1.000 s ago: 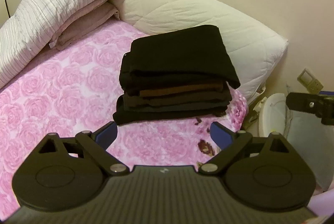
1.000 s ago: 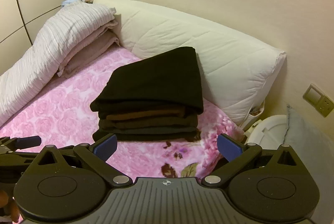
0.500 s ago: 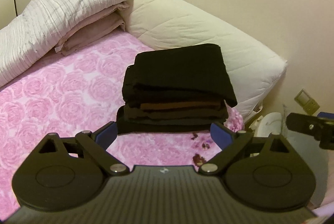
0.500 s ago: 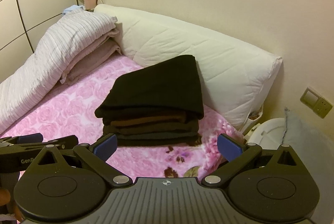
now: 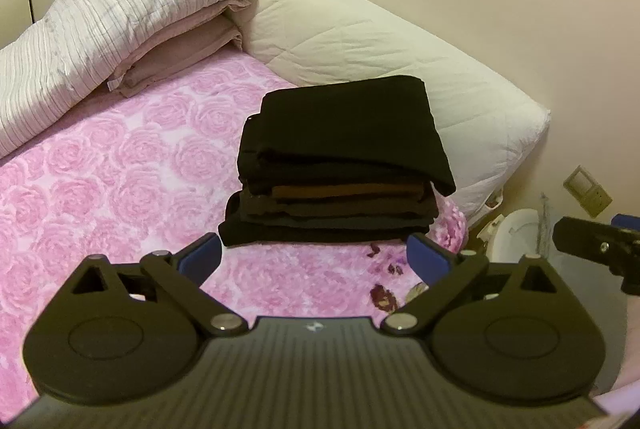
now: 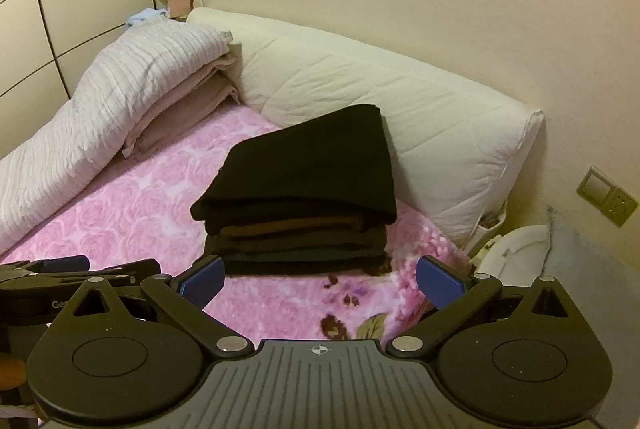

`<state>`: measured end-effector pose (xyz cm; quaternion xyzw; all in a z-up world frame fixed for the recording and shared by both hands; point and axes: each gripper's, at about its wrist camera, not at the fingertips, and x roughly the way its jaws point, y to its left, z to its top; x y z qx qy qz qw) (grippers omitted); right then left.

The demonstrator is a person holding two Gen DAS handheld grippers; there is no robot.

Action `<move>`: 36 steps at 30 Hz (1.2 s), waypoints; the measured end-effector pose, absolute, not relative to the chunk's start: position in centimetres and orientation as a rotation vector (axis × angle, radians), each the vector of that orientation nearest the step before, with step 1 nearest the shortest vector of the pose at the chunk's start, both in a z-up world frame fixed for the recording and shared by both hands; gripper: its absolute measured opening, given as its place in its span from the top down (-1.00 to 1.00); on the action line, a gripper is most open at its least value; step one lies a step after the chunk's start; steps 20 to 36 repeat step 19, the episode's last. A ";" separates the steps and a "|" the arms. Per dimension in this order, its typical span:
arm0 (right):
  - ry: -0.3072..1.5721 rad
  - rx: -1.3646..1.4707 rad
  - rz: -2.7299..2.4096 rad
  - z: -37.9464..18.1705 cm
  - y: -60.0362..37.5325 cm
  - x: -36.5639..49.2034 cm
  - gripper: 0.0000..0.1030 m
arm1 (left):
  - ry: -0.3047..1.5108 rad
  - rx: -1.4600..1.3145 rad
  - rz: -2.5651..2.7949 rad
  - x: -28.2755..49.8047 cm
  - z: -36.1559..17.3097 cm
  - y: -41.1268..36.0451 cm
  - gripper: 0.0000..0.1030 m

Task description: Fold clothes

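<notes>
A neat stack of folded dark clothes (image 5: pixel 340 165) (image 6: pixel 300 189), black on top with a brown layer in the middle, rests on the pink rose-print bedspread (image 5: pixel 120 189) (image 6: pixel 128 205) beside a long white pillow. My left gripper (image 5: pixel 314 257) hovers open just short of the stack's near edge, nothing between its blue pads. My right gripper (image 6: pixel 320 277) is open and empty too, a little back from the stack. Each gripper shows at the edge of the other's view.
A long white pillow (image 5: pixel 380 41) (image 6: pixel 400 101) lies against the wall behind the stack. Folded striped and mauve bedding (image 5: pixel 120 17) (image 6: pixel 140 85) is piled at the left. A wall socket (image 6: pixel 608 195) and a white round object (image 6: pixel 516 249) sit past the bed's right edge.
Both grippers have drawn back and tilted up slightly, so the stack sits lower and farther in each view. The stack itself has not moved; both stay open.
</notes>
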<state>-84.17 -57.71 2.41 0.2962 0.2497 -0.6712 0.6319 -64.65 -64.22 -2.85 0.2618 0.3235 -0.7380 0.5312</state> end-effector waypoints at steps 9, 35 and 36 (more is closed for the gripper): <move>0.572 0.684 -1.523 2.3 -57.7 -83.9 -1.00 | 0.747 0.643 -1.750 -64.7 -2.9 -63.9 -0.91; 0.573 0.690 -1.520 2.2 -57.8 -83.8 -1.00 | 0.726 0.608 -1.749 -64.5 -2.5 -63.6 -0.93; 0.573 0.690 -1.520 2.2 -57.8 -83.8 -1.00 | 0.726 0.608 -1.749 -64.5 -2.5 -63.6 -0.93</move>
